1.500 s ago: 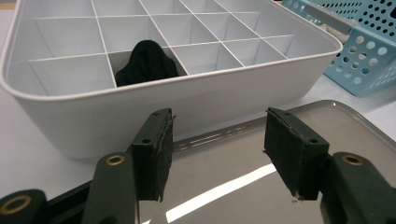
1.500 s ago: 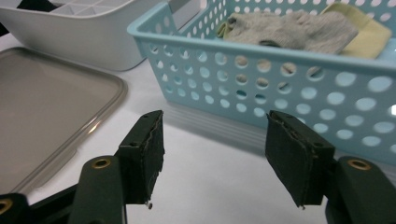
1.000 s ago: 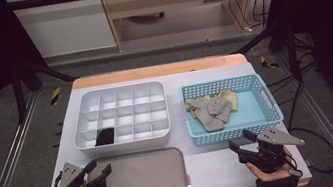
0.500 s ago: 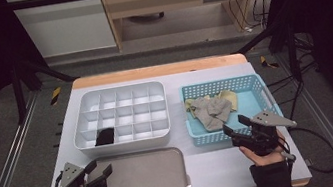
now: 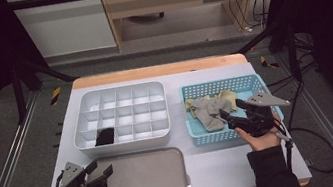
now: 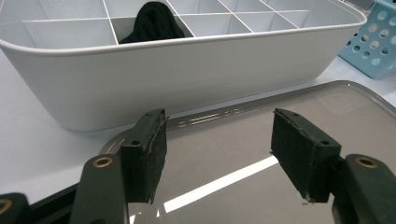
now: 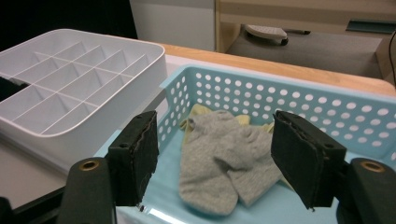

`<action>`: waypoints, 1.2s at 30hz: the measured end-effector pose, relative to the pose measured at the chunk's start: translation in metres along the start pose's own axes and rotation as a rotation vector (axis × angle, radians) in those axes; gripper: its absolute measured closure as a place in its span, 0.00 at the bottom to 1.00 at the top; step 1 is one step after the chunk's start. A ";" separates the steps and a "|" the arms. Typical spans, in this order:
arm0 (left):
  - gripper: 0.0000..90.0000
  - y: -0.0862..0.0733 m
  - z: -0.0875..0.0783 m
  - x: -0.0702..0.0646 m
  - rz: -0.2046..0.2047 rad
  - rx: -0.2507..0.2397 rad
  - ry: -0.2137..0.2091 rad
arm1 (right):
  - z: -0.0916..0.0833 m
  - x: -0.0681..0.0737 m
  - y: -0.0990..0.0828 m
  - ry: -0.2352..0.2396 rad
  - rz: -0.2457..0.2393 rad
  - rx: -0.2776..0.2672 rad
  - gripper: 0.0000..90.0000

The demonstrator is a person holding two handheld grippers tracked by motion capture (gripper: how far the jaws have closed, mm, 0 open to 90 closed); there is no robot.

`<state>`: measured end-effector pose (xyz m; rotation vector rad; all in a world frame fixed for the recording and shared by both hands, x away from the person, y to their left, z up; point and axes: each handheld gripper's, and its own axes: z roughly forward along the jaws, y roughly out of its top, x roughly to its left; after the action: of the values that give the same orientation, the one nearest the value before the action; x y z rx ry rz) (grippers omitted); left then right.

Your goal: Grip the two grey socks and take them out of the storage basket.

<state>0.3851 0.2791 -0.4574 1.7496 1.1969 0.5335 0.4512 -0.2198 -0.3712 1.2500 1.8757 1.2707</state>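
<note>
A grey sock pair lies in the blue basket over yellowish socks. My right gripper hovers over the basket's front rim, pointing at the grey socks; its jaws have just been opening and hold nothing. A black sock sits in a front compartment of the white divided organizer. My left gripper rests low over the metal tray, its jaws just opened wider and empty.
The organizer and the basket stand side by side on the white tabletop. The metal tray lies at the front edge below the organizer. Black frame posts and cables stand off the right side of the table.
My right gripper has moved forward and up from the table's front edge to the basket's front rim. My left gripper has stayed where it was.
</note>
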 end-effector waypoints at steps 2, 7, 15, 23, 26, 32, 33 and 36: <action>0.39 0.000 0.000 0.000 -0.001 -0.002 -0.002 | 0.003 -0.001 0.005 0.005 0.001 -0.004 0.36; 0.39 -0.001 0.001 0.000 0.000 0.010 -0.005 | 0.012 -0.002 0.014 0.005 0.000 -0.008 0.36; 0.39 -0.001 0.002 0.000 0.000 0.010 -0.010 | 0.030 -0.005 0.026 -0.007 -0.004 -0.001 0.35; 0.39 -0.001 0.002 0.001 -0.003 0.010 -0.015 | 0.052 -0.012 0.037 -0.032 -0.015 0.013 0.36; 0.39 -0.001 0.002 0.001 -0.003 0.008 -0.015 | 0.060 -0.015 0.040 -0.033 -0.022 0.014 0.37; 0.39 -0.002 0.002 0.002 0.001 0.012 -0.016 | 0.078 -0.023 0.036 -0.045 -0.031 0.053 0.38; 0.39 -0.002 0.002 0.002 -0.001 0.009 -0.016 | 0.081 -0.025 0.034 -0.047 -0.031 0.062 0.38; 0.39 -0.002 0.002 0.002 -0.002 0.009 -0.016 | 0.090 -0.032 0.029 -0.052 -0.015 0.095 0.40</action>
<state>0.3868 0.2800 -0.4601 1.7572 1.1914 0.5124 0.5500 -0.2091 -0.3831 1.3027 1.9241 1.1430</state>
